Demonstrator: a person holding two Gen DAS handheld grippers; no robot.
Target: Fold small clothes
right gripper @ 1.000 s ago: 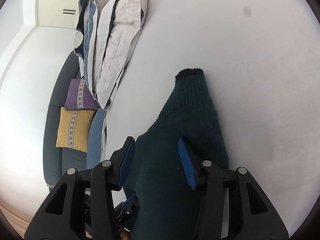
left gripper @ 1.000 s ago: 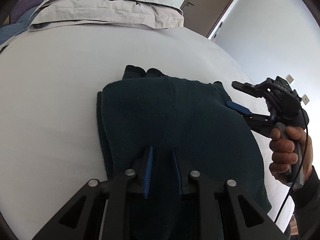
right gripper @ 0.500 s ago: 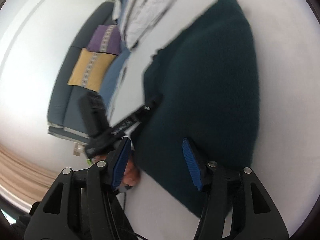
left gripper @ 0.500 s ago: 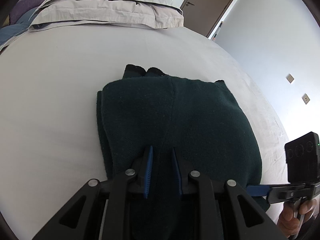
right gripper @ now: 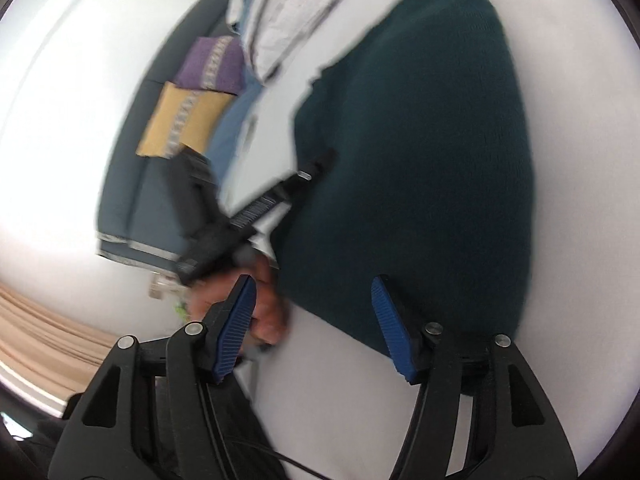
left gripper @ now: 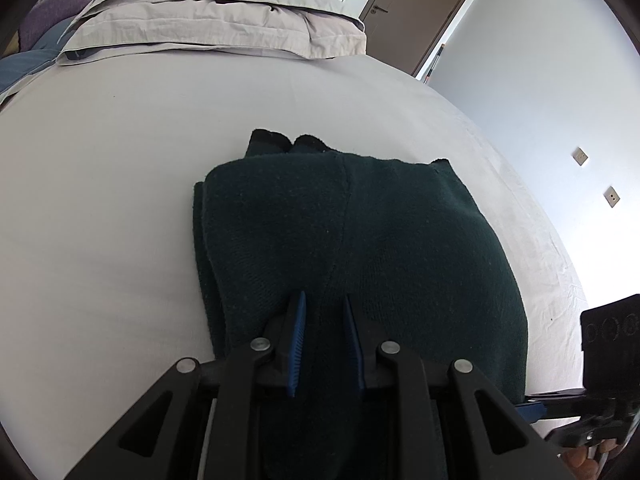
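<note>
On the pale bedsheet (left gripper: 100, 220), the left gripper (left gripper: 322, 334) pinches the folded dark-green knitted sweater's (left gripper: 360, 232) near edge, anchoring it, while the right gripper (right gripper: 314, 322) hangs spread, empty.

Light: bright daylight, glare far right on the wall (left gripper: 540, 92)
Blur: right wrist view smeared
Edges: fisheye bend, dark corners
</note>
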